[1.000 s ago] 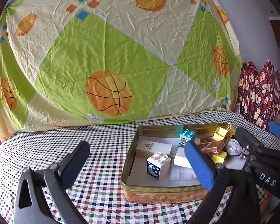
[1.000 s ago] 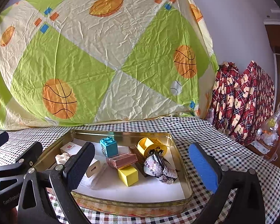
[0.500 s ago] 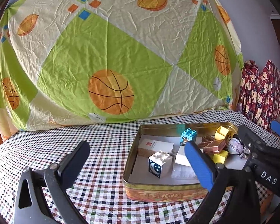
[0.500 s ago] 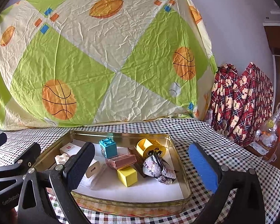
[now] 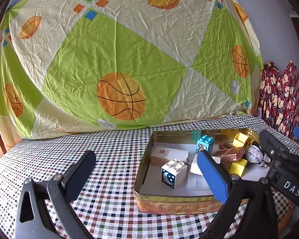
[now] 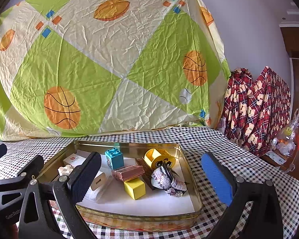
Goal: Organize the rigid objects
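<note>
A gold tin tray [image 6: 193,195] [image 5: 143,171] sits on the checked table. It holds a white moon brick [image 5: 173,174], a blue brick [image 6: 114,158] [image 5: 205,142], a yellow cube [image 6: 135,187], a brown bar [image 6: 128,172], a yellow cylinder [image 6: 159,157], a sequin pouch [image 6: 167,181], a white card box [image 5: 169,153] and a white charger [image 6: 98,180]. My left gripper [image 5: 147,176] is open and empty, at the tray's left front. My right gripper [image 6: 151,179] is open and empty, in front of the tray.
A basketball-print sheet [image 5: 119,59] hangs behind the table. Red plaid cloth [image 6: 257,107] and a plastic bag [image 6: 287,137] stand at the right. The checked tablecloth [image 5: 101,159] lies left of the tray. The right gripper's body [image 5: 285,163] reaches in at the tray's right.
Both views have drifted slightly, with the tray sitting a little further off. The objects in the tray have not moved and both grippers stay open.
</note>
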Motion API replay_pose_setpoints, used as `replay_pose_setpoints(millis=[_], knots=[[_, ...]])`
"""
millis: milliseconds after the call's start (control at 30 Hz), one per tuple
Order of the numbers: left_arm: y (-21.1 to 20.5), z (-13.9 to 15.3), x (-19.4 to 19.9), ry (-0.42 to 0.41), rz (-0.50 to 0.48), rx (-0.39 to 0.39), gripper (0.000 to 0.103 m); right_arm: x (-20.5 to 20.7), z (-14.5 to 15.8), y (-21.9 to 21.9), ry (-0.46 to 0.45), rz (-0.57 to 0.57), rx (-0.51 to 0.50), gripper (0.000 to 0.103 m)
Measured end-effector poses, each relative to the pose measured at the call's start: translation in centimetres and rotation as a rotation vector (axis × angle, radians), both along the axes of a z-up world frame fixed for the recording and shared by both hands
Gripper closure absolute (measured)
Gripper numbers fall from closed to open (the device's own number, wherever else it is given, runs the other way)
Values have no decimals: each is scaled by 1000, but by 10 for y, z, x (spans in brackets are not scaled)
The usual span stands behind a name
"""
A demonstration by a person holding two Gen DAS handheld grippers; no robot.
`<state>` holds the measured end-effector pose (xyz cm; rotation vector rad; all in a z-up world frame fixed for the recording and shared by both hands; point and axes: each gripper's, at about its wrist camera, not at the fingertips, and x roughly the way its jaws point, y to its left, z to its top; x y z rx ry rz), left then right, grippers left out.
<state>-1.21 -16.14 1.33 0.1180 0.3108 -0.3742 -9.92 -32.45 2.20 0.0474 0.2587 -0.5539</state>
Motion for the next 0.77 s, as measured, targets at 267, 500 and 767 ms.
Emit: replay_pose_setpoints(millis=[267,500,767], knots=[[3,0,2,9,-3,-17,0,0,0,0,1,0,0,1],[0,0,-2,-7,-12,-10,0,1,0,0,3,-1,1,1],[-2,0,-1,-4,-12,-6,0,2,-1,0,3,1,1,1]])
